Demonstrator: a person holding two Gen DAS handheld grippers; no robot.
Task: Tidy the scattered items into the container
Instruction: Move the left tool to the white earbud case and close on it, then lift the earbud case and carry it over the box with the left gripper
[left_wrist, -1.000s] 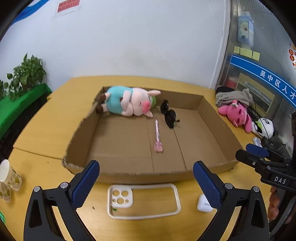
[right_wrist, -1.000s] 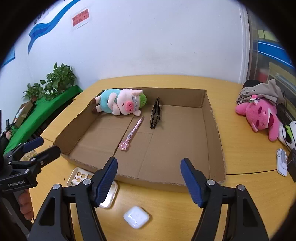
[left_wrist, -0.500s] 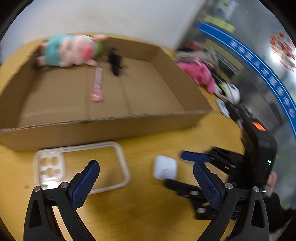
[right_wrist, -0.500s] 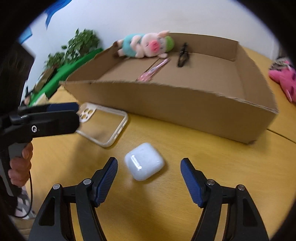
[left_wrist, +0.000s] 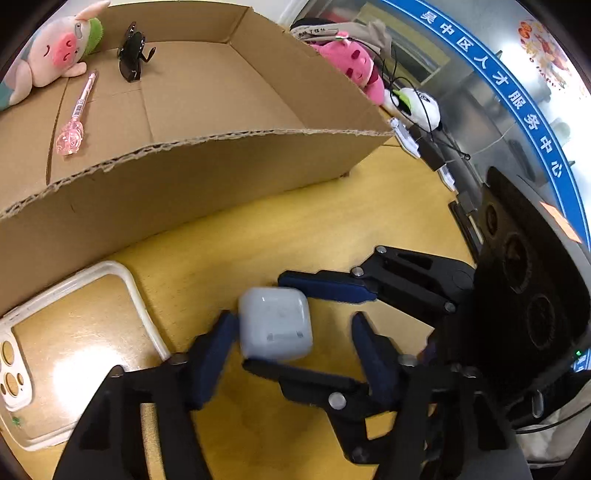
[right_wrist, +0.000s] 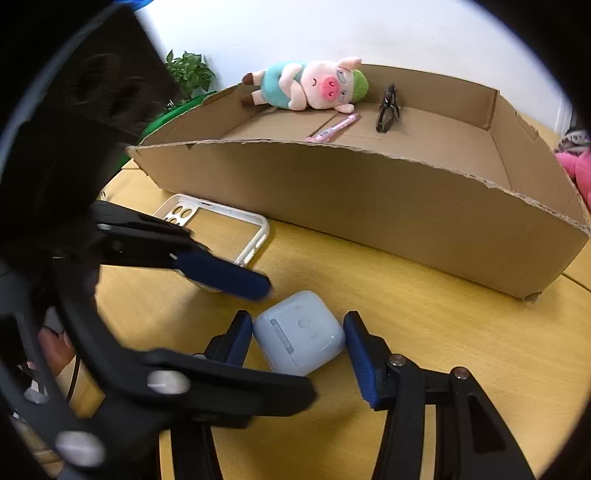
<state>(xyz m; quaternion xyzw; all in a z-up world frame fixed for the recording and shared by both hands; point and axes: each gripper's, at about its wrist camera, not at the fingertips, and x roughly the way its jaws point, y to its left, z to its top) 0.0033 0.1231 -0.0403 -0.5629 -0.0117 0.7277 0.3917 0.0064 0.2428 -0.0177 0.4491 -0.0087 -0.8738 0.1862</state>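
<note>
A white earbud case (left_wrist: 274, 327) (right_wrist: 299, 336) lies on the wooden table in front of the cardboard box (left_wrist: 207, 173) (right_wrist: 369, 195). My right gripper (right_wrist: 298, 343) straddles the case, its blue pads close to or touching both sides; its fingers (left_wrist: 328, 290) also show in the left wrist view. My left gripper (left_wrist: 291, 354) is open, with the case by its left pad; one of its fingers (right_wrist: 221, 275) shows in the right wrist view. A clear phone case (left_wrist: 70, 332) (right_wrist: 218, 229) lies left of the earbud case.
The box holds a pig plush (left_wrist: 55, 59) (right_wrist: 314, 86), a pink pen (left_wrist: 75, 118) (right_wrist: 334, 129) and black sunglasses (left_wrist: 133, 61) (right_wrist: 388, 110). A pink plush (left_wrist: 351, 64) and cables (left_wrist: 413, 110) lie right of the box. A plant (right_wrist: 188, 74) stands at the far left.
Both grippers dropped low and moved in on the earbud case from opposite sides. The right gripper's jaws narrowed around the case. The left gripper swung right, away from the phone case.
</note>
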